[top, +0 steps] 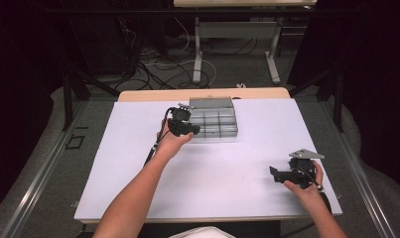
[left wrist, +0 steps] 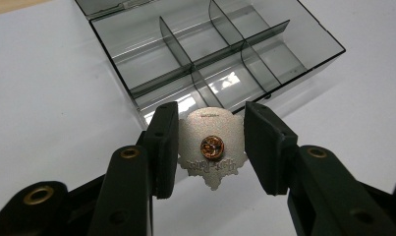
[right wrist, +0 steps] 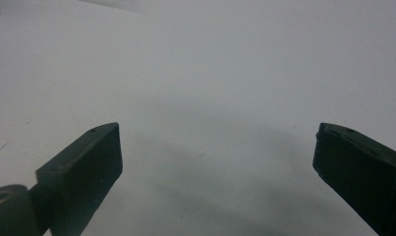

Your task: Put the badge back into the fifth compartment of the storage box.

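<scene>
A silver pin badge [left wrist: 211, 147], with its back and copper clasp facing the camera, sits between the jaws of my left gripper [left wrist: 211, 129], which is shut on it. The badge hangs just in front of the near edge of a clear smoky compartment box [left wrist: 136, 91] whose cells look empty. In the high view the left gripper [top: 191, 129] is at the box's [top: 218, 121] front left corner. My right gripper [top: 275, 173] rests low at the table's right front. Its jaws stand wide open over the bare white surface [right wrist: 210, 88], and nothing is between them.
A white sheet [top: 138, 163] covers the table, with a wooden edge strip [top: 153, 94] at the far side. The box's lid [top: 211, 102] stands open behind it. Beyond the table are cables [top: 153, 69] on the floor and another table's legs [top: 197, 54].
</scene>
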`<action>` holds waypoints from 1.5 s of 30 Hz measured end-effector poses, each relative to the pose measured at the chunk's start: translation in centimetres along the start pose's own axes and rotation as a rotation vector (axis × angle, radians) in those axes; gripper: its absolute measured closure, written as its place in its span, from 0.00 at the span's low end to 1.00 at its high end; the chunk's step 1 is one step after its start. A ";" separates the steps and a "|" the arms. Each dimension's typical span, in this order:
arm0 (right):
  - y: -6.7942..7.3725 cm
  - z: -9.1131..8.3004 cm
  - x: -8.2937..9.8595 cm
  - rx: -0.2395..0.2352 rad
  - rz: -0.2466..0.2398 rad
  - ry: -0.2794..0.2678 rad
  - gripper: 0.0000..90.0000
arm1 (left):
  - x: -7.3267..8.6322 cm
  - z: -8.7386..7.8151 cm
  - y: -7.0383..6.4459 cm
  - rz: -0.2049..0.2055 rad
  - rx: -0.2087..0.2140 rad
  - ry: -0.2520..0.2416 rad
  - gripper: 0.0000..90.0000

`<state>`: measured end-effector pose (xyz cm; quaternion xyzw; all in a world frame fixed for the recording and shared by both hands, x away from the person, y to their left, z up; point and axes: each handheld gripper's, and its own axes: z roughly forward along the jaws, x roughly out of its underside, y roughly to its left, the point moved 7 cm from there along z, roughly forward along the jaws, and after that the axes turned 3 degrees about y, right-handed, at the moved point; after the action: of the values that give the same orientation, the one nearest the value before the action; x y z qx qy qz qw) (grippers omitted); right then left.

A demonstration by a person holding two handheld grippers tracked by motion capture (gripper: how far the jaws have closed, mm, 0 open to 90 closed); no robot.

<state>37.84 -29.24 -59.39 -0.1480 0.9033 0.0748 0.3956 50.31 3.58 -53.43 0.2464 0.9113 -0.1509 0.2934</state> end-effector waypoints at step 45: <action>0.2 0.0 -0.1 -0.011 -0.010 -0.003 0.00 | -4.3 2.2 -1.1 -0.098 0.047 -0.082 0.65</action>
<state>37.84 -29.01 -59.29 -0.1545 0.9015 0.0783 0.3966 53.72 0.17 -52.41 0.2019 0.9057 -0.1964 0.3167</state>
